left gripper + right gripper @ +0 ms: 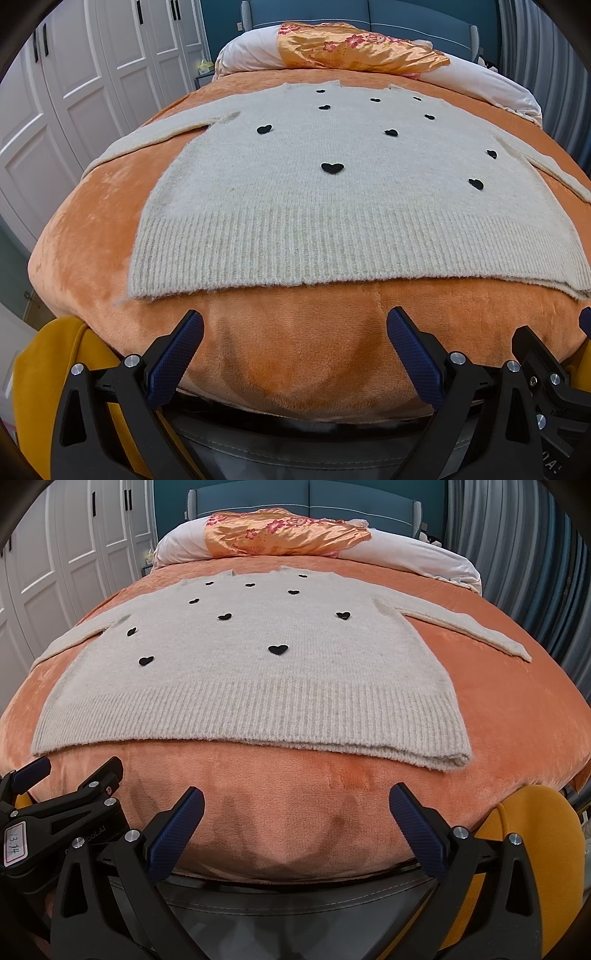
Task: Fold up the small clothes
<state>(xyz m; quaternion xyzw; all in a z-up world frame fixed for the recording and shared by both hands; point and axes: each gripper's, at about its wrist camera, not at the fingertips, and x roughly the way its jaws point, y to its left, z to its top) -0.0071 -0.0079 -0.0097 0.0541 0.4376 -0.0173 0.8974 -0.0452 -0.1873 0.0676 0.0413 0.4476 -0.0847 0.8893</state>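
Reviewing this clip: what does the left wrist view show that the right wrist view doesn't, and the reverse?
Only the left wrist view shows the sweater's left sleeve in good part and a small box on the nightstand; the right sleeve runs out of frame. Only the right wrist view shows the right sleeve to its cuff, the hem's right corner, and a white label on the left gripper's body. Both show the cream sweater with black hearts flat on the orange blanket, the pillow with its floral cloth, white wardrobe doors, and the left gripper and right gripper open, short of the hem.
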